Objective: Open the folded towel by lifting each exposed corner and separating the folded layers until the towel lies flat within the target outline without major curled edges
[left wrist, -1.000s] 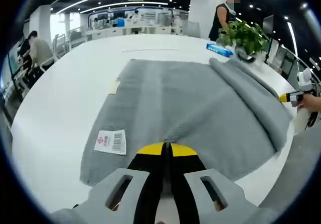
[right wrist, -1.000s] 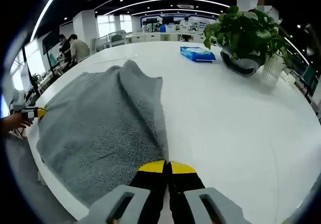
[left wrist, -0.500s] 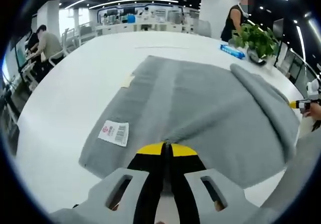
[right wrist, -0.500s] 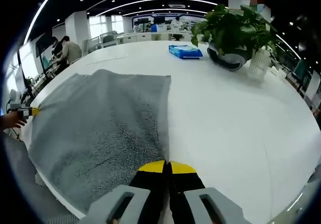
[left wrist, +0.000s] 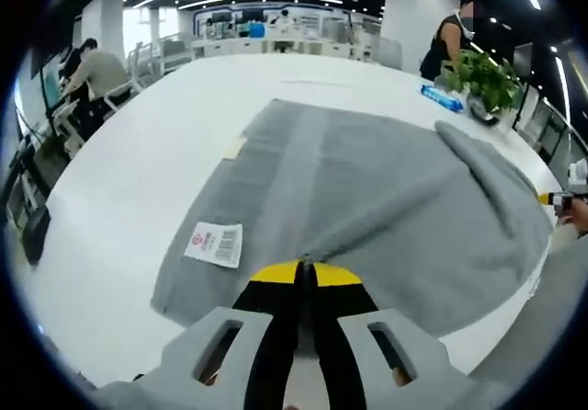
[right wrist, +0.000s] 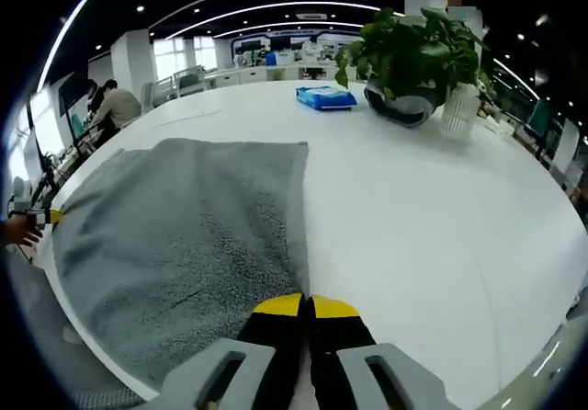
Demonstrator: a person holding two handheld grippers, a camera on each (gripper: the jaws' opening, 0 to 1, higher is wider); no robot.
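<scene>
Both grippers, left (left wrist: 305, 265) and right (right wrist: 306, 298), are pinching the towel (left wrist: 367, 189) edge with closed fingers; uneven pulling risks leaving the far fold (left wrist: 487, 171) curled.

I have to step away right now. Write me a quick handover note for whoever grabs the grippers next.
Left gripper: jaws closed on the near edge of the grey towel, which bunches up at the jaws.
Right gripper: jaws closed on the towel's other near corner.
Towel is spread over the white table; its barcode label faces up.
Done: most layers are opened out.
Left: in the left gripper view a raised fold runs along the towel's right side; flatten it, smooth the bunched edge, then release. I can't make out a target outline.
</scene>
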